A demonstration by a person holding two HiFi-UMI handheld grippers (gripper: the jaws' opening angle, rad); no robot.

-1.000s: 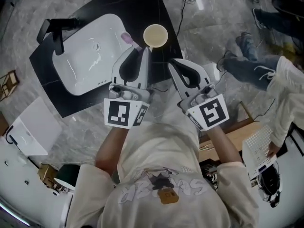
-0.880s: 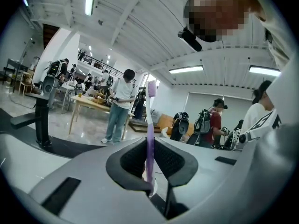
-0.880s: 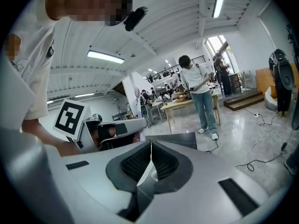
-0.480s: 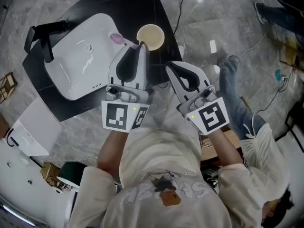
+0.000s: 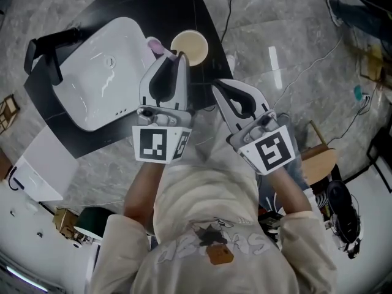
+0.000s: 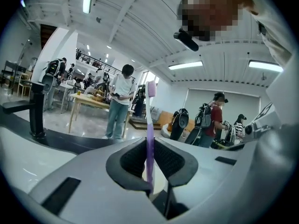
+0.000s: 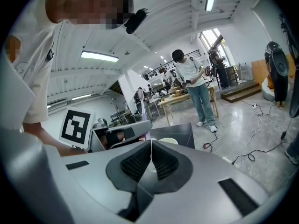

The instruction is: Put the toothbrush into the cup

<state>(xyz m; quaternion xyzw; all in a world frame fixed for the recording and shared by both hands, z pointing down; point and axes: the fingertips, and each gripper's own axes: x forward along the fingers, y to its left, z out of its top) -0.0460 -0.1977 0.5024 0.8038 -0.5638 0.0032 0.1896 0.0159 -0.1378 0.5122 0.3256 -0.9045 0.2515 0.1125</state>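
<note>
Toothbrush (image 6: 149, 125) upright in left gripper (image 5: 179, 60)

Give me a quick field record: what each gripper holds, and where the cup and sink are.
left gripper: shut on purple toothbrush
right gripper: shut, nothing between its fingers
cup: cream, upright, on black counter beside sink
toothbrush head: beside the cup, not in it
sink: white, black faucet at its left end
</note>
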